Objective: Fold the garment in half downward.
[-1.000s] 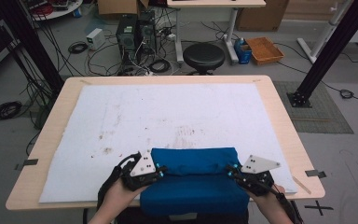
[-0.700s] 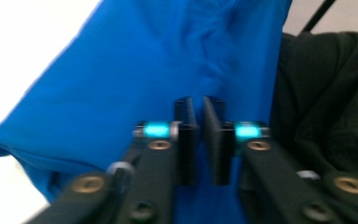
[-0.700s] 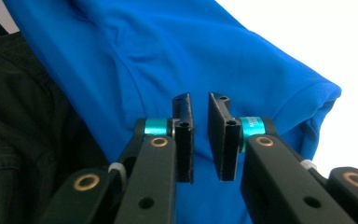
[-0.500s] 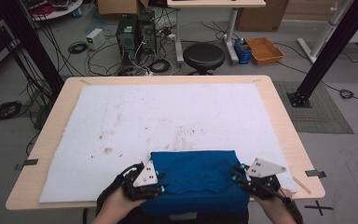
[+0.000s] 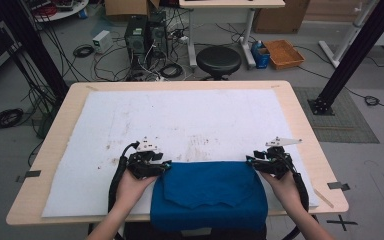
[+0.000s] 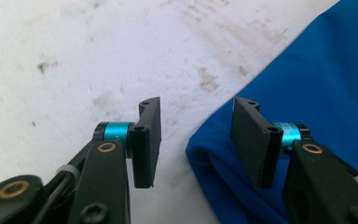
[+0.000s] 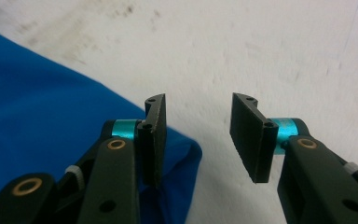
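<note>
In the high view, a folded blue cloth point(image 5: 209, 192) lies in the lower middle of the frame, on the white mat point(image 5: 180, 120) that covers the wooden table point(image 5: 300, 115); its lower edge hangs a little over the near edge of the table. The left gripper point(image 5: 165, 166) is just beside the upper left corner of the cloth, and the right gripper point(image 5: 250, 161) is just beside the upper right corner. Each one is held by a hand that comes in from the bottom of the frame, the left hand point(image 5: 136, 186) and the right hand point(image 5: 282, 185). Both tongs have just been opening, and their jaws now stand apart and grip nothing. In the left gripper view, the corner of the cloth point(image 6: 307, 84) fills the right side of the frame; its folded tip lies below the gap between the jaws, near the right jaw, and the pads do not press on it. In the right gripper view, the cloth point(image 7: 42, 102) fills the left side of the frame, and its corner lies under and behind the left jaw, while the gap between the jaws shows the stained white mat point(image 7: 261, 42). On the floor beyond the table, at the top of the high view, stands a black round stool point(image 5: 218, 59).
</note>
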Action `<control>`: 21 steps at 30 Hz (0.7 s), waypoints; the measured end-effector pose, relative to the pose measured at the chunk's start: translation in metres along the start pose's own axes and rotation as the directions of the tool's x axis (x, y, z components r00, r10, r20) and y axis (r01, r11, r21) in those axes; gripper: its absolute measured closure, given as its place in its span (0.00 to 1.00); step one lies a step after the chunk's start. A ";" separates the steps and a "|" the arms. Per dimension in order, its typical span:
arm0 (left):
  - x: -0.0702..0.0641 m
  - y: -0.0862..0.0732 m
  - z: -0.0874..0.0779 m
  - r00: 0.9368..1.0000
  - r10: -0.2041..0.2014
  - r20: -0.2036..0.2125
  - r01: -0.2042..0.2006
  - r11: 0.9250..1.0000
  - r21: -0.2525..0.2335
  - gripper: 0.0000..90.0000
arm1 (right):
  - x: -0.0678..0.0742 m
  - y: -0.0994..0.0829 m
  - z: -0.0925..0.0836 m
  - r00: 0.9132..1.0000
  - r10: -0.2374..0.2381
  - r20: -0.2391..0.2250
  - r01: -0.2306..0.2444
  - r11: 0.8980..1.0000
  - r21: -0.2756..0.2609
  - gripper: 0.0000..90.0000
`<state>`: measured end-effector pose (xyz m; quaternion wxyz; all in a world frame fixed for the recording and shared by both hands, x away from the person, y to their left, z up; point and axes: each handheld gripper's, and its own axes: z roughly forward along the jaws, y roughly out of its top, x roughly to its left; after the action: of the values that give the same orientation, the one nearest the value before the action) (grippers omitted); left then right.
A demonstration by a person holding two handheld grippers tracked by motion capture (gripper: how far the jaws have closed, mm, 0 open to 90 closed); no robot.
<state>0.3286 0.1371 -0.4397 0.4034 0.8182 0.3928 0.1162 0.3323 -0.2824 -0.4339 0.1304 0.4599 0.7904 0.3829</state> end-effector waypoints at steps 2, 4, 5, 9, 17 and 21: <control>0.000 -0.004 0.003 1.000 -0.019 0.011 0.019 0.999 0.027 0.62 | -0.003 -0.004 0.004 1.000 0.011 -0.015 -0.010 0.999 0.046 0.72; -0.002 -0.008 0.002 0.999 -0.027 0.027 0.027 1.000 0.010 0.71 | -0.004 -0.008 0.005 0.998 0.016 -0.059 -0.013 0.999 0.050 0.84; -0.003 -0.009 0.002 0.999 -0.024 0.036 0.024 1.000 0.006 0.79 | -0.003 -0.008 0.004 0.998 0.002 -0.065 0.001 0.999 0.045 0.89; -0.006 -0.010 0.000 0.999 0.000 0.034 0.000 1.000 -0.005 0.91 | 0.002 -0.008 0.001 0.997 -0.045 -0.061 0.048 0.998 0.048 0.95; 0.007 0.007 -0.002 0.998 0.061 -0.003 -0.061 0.998 -0.022 0.93 | -0.003 0.008 0.004 0.994 -0.093 -0.066 0.092 0.996 -0.009 0.95; 0.018 0.020 0.001 0.997 0.073 -0.028 -0.074 0.997 -0.023 0.93 | -0.007 0.026 0.012 0.994 -0.104 -0.044 0.104 0.995 -0.013 0.95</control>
<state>0.3518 0.1423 -0.4278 0.4032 0.8256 0.3664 0.1466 0.3586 -0.2753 -0.4240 0.1349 0.4087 0.8140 0.3900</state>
